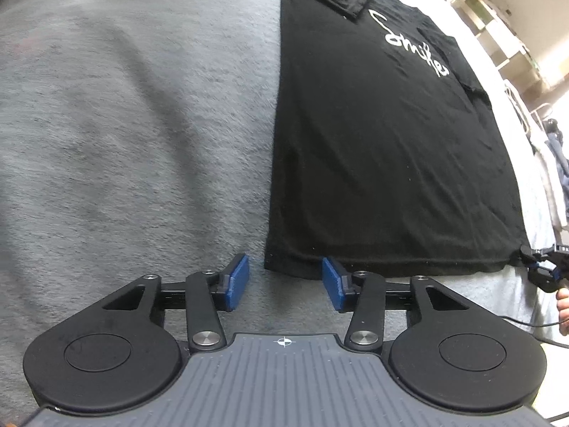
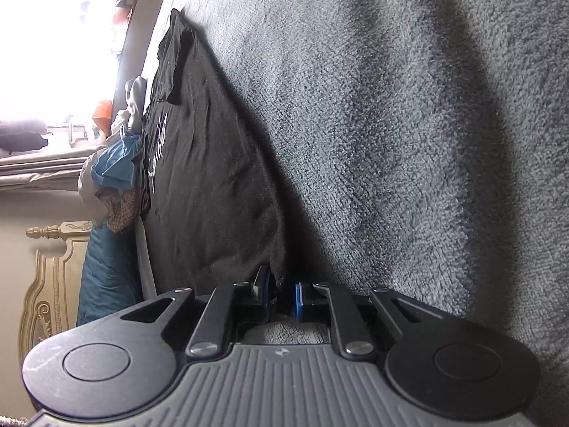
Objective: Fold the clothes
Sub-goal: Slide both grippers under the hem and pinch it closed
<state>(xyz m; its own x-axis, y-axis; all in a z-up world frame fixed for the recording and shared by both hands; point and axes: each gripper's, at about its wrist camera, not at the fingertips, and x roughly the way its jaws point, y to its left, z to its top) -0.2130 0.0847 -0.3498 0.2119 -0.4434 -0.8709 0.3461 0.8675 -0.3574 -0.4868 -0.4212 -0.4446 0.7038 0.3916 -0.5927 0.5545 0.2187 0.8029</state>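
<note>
A black T-shirt [image 1: 384,149] with white script lettering [image 1: 412,44] lies flat on the bed, hem toward me, its sides folded in to a narrow strip. My left gripper [image 1: 284,270] hovers at the hem's left corner with its blue pads [image 1: 236,281] apart; the corner sits between them and is not pinched. In the right wrist view, my right gripper [image 2: 281,284] is shut on the hem's other corner, and black T-shirt [image 2: 213,185] cloth rises from its pads. That right gripper [image 1: 540,267] also shows at the far right of the left wrist view, held by a hand [image 1: 563,307].
A grey fleece blanket [image 1: 124,124] covers the bed to the left of the shirt. A heap of other clothes [image 2: 113,167] lies past the shirt's far side, beside a carved headboard [image 2: 53,284]. White shelving [image 1: 498,32] stands beyond the bed.
</note>
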